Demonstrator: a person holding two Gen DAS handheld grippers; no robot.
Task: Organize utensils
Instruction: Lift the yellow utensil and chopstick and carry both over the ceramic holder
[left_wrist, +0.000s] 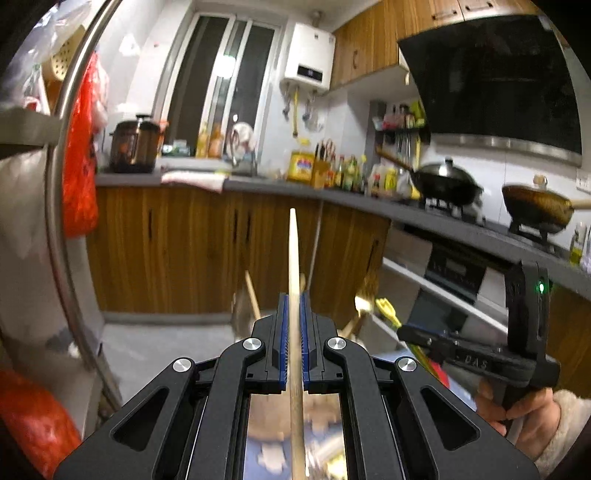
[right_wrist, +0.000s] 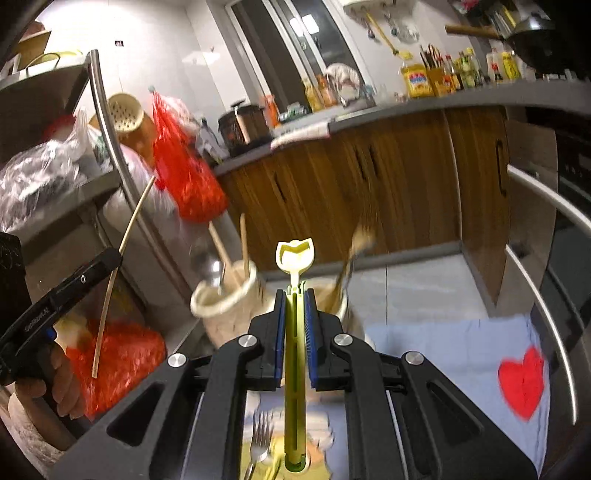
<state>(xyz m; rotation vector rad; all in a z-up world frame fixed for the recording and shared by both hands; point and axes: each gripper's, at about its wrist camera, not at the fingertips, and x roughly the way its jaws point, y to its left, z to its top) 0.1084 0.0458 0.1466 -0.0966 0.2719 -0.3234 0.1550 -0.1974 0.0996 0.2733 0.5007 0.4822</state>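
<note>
My left tool (left_wrist: 293, 325) was clamped on a slim pale wooden chopstick (left_wrist: 293, 258), its long axis running straight out ahead along the fingers, tip forward. My right tool (right_wrist: 294, 314) was clamped on a yellow-green plastic utensil handle (right_wrist: 294, 347), notched end pointing forward. Just beyond it stood the cream cylindrical holder (right_wrist: 225, 299), sticks already inside. I judged it best to tip each piece upright over the rim before letting go, one at a time.

One wooden chopstick (left_wrist: 293, 280), one yellow-green utensil (right_wrist: 294, 258), one fork (right_wrist: 259, 437), two holders (right_wrist: 225, 295) (contents blurred)
</note>
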